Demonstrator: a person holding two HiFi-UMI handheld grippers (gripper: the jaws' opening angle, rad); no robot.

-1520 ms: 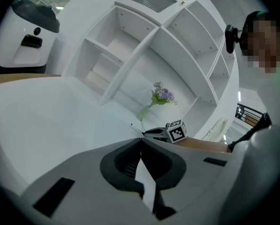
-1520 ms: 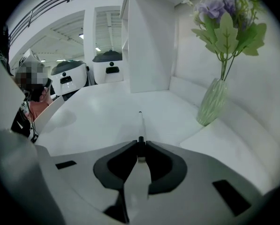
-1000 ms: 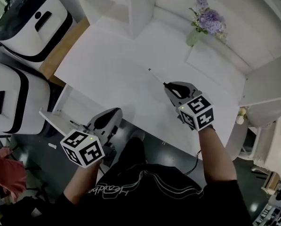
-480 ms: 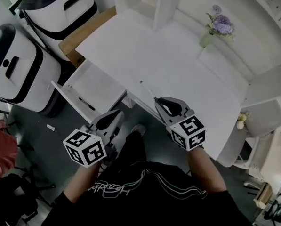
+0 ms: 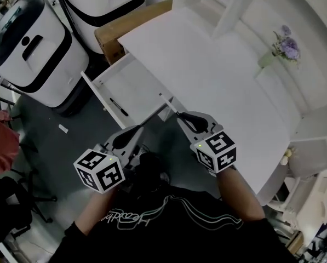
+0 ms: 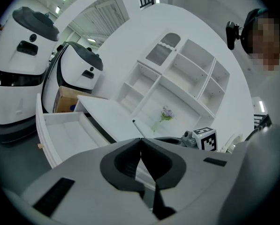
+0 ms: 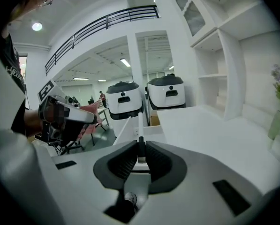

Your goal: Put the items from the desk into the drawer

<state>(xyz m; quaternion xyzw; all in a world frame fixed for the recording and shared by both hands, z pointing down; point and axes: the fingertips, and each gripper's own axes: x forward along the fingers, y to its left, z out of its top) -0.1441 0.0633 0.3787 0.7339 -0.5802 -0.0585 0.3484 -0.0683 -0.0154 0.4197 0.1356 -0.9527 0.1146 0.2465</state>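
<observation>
A slim white pen with a dark tip sticks out of my right gripper, which is shut on it just past the front edge of the white desk. In the right gripper view the pen stands pinched between the two pads. To the left of the desk the white drawer is pulled out, and a black pen lies inside it. My left gripper hangs below the drawer's front, shut and empty; its jaws meet in the left gripper view, where the drawer also shows.
Two white and black machines stand left of the drawer beside a brown box. A vase of purple flowers and white shelving sit at the desk's far side. A red chair is at the left edge.
My right gripper has carried the white pen from over the desk back to its front edge, toward the drawer. The open drawer has come into full view. The left gripper stays shut.
</observation>
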